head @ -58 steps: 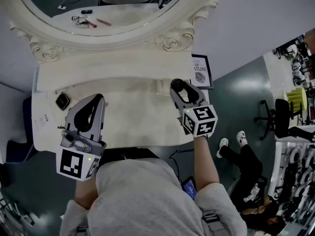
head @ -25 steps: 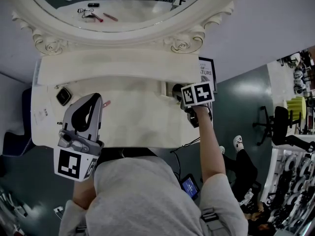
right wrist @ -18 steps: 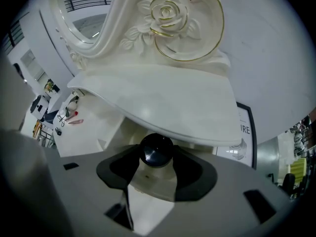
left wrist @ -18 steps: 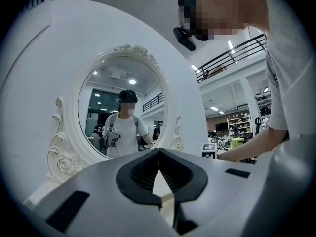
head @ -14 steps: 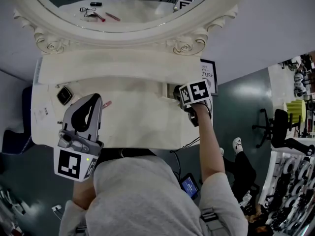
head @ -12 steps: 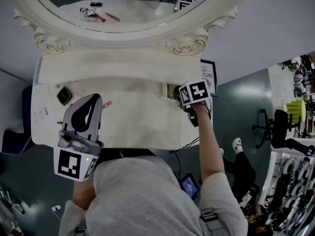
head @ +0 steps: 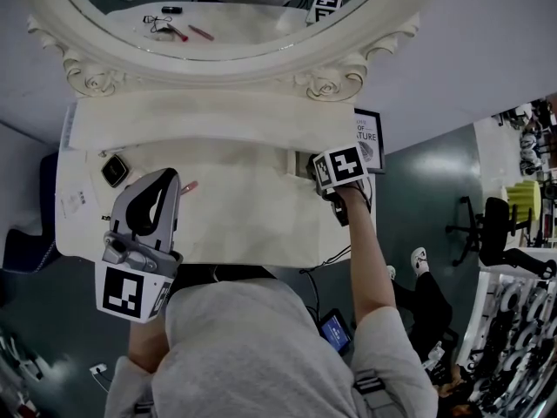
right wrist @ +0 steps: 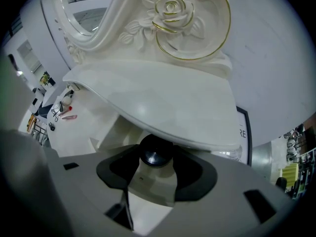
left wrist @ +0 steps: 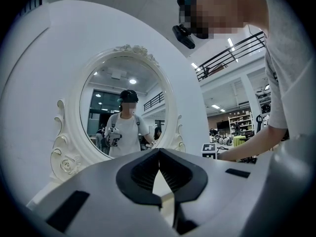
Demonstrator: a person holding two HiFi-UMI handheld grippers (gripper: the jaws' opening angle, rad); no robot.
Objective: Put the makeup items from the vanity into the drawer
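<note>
The right gripper (right wrist: 156, 164) has its jaws spread wide and closed on a round, glossy black-capped makeup pot (right wrist: 154, 151). The pot stands right between the pads, under the lip of the raised white shelf (right wrist: 163, 107). The left gripper (left wrist: 158, 153) is clenched on nothing, tips touching. Just beyond those tips lies a slim pink makeup stick (head: 187, 185). A black square compact (head: 114, 171) sits off to their left, and both rest on the cream vanity top (head: 252, 220). Beyond the shelf rises an oval mirror in a carved white frame (head: 324, 81).
</note>
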